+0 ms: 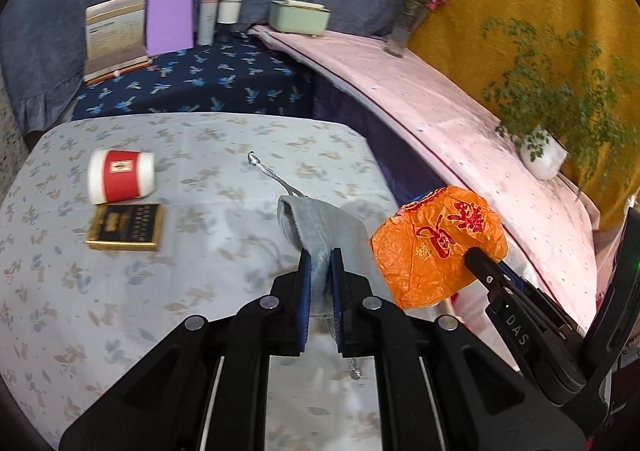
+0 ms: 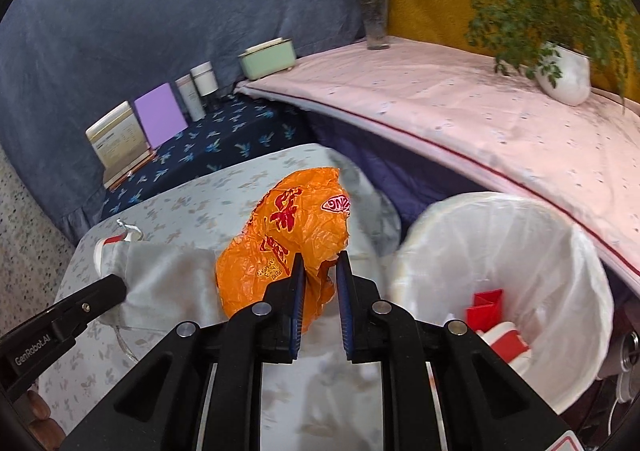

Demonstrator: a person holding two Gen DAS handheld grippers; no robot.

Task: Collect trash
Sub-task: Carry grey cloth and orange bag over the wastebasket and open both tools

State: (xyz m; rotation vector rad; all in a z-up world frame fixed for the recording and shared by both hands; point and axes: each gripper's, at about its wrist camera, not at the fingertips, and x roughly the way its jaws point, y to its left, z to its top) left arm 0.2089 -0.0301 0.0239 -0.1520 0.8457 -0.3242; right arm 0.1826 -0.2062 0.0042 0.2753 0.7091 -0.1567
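Two items lay loose in the left wrist view: a red-and-white paper cup (image 1: 120, 177) on its side and, just beside it, a dark gold-edged box (image 1: 125, 227), both on the floral surface (image 1: 100, 311). The left hand-held gripper (image 1: 319, 287) was clamped shut on a grey drawstring pouch (image 1: 320, 227).

Right wrist view: the right hand-held gripper (image 2: 319, 293) pinched a crumpled orange plastic bag (image 2: 288, 235), held near a white-lined trash bin (image 2: 560, 251) containing red scraps (image 2: 486, 305).

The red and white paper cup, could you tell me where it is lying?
In the left wrist view, the paper cup lies on its side, left on the floral table, just behind the dark box.
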